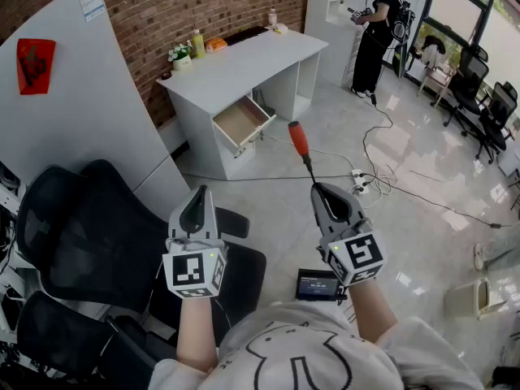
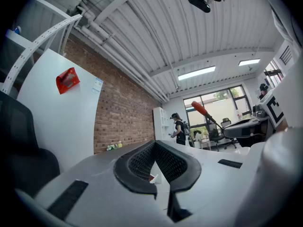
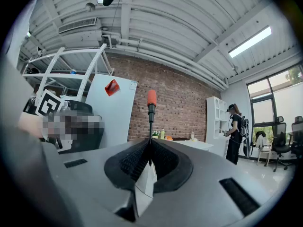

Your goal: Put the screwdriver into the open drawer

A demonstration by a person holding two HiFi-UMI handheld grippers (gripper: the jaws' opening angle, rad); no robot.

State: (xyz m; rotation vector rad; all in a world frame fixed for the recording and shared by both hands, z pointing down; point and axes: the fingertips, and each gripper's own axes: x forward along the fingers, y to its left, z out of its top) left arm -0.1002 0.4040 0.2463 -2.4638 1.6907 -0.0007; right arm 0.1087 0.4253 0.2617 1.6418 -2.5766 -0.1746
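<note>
My right gripper [image 1: 318, 187] is shut on the metal shaft of a screwdriver [image 1: 301, 147] whose orange-red handle points away from me. In the right gripper view the screwdriver [image 3: 151, 109] stands straight up out of the closed jaws. My left gripper [image 1: 197, 193] is shut with nothing in it, held level beside the right one. The screwdriver [image 2: 202, 111] also shows at the right of the left gripper view. Ahead stands a white desk [image 1: 244, 62] with its drawer [image 1: 241, 121] pulled open, wooden bottom showing, nothing visible inside.
A black office chair [image 1: 89, 242] stands at my left, close under the left gripper. Cables and a power strip [image 1: 359, 182] lie on the tiled floor. A person [image 1: 375, 24] stands at the far right of the desk. Bottles and a plant [image 1: 182, 56] sit on the desk.
</note>
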